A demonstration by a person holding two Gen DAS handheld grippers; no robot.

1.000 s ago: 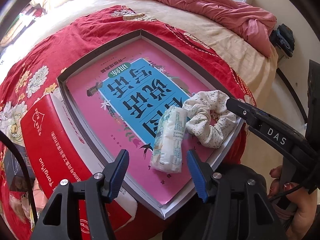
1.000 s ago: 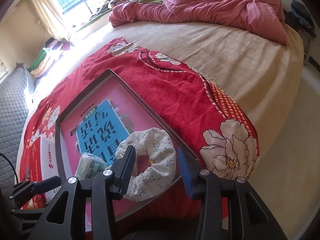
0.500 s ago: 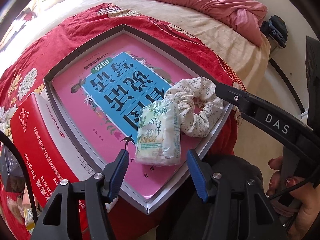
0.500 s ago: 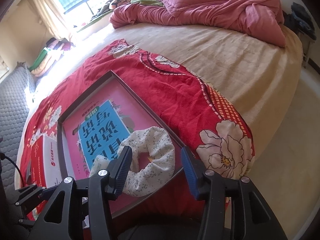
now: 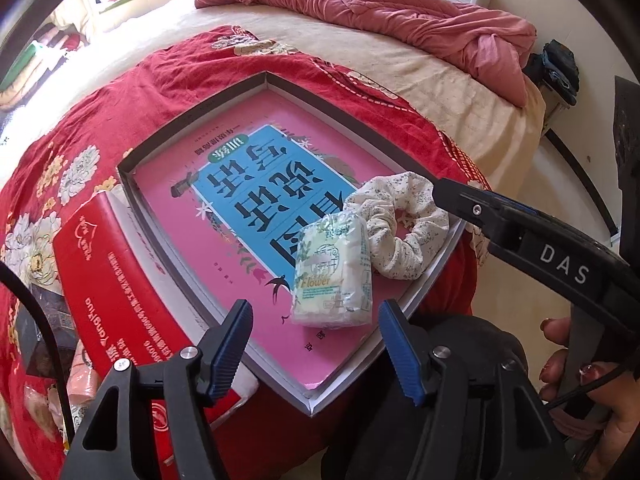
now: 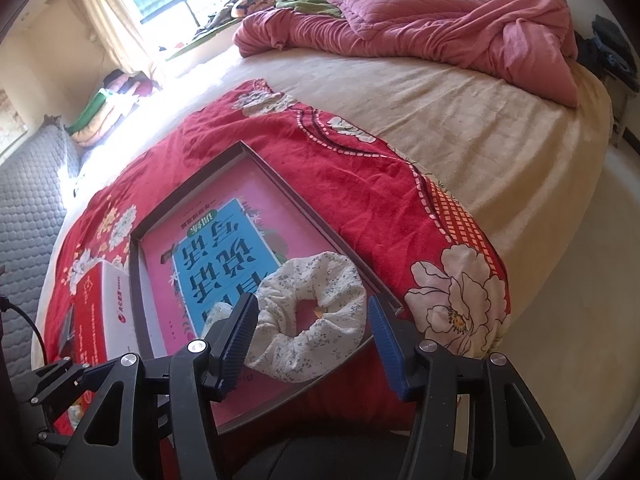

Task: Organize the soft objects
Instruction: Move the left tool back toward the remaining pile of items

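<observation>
A pink-lined shallow box [image 5: 192,120] lies on the red floral blanket. In it lie a small tissue pack [image 5: 334,276] and a white floral scrunchie [image 5: 404,232], touching each other near the box's near corner. My left gripper [image 5: 314,344] is open and empty, just short of the tissue pack. My right gripper [image 6: 310,340] is open and empty, its fingers on either side of the scrunchie [image 6: 308,320] and a little in front of it. The right gripper also shows in the left wrist view [image 5: 520,236], beside the scrunchie.
A red and white carton [image 5: 116,280] lies left of the box on the red blanket [image 6: 360,184]. A crumpled pink quilt [image 6: 440,24] lies at the far side of the beige bed. The bed edge and floor are to the right.
Both grippers have pulled back and up a little from the box. The tissue pack and scrunchie now lie farther from the fingers. Both grippers stay open.
</observation>
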